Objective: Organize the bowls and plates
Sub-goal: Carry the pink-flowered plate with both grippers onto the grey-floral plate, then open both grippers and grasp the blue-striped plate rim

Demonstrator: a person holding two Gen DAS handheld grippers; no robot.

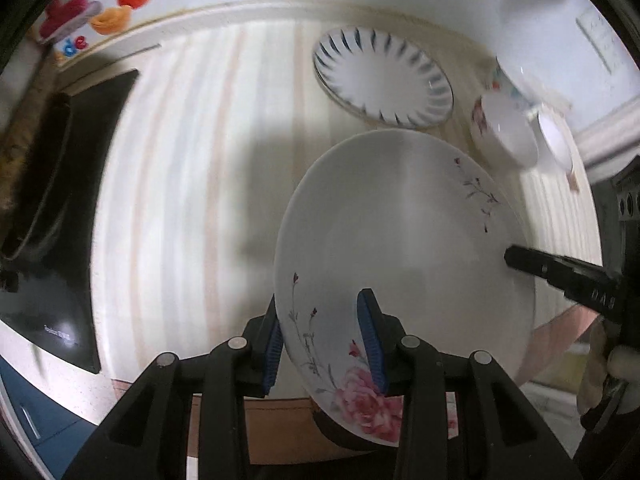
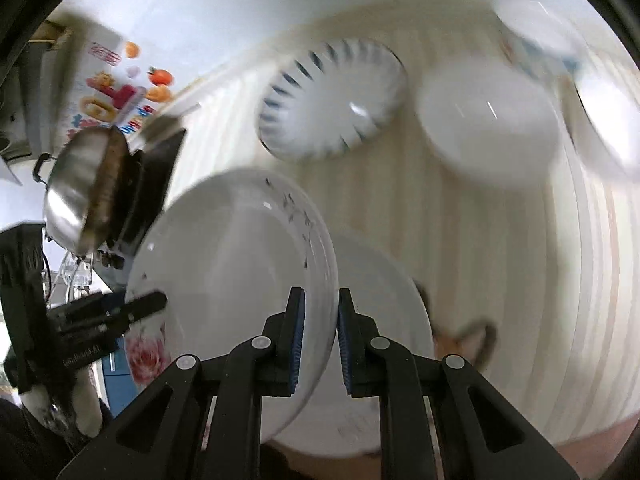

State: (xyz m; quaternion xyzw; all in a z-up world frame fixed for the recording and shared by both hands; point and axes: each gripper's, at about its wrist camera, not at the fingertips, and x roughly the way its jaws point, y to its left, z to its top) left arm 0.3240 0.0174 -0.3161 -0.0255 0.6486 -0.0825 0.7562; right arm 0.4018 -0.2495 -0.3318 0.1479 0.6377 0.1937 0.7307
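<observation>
- Rose plate [image 1: 404, 248] hangs tilted above the bench [image 1: 192, 168], nearer the cameras than the blue-rimmed plate [image 1: 384, 76].
- Left gripper [image 1: 326, 344] is clamped on its rose-printed rim; right gripper [image 2: 320, 344] is clamped on the opposite rim.
- This looks like the carrying step; next, I judge, comes a level lowering onto the blue-rimmed plate.
- Right of that plate, white bowls [image 1: 506, 130] appear empty.
- A second white plate [image 2: 384, 300] lies beneath.
</observation>
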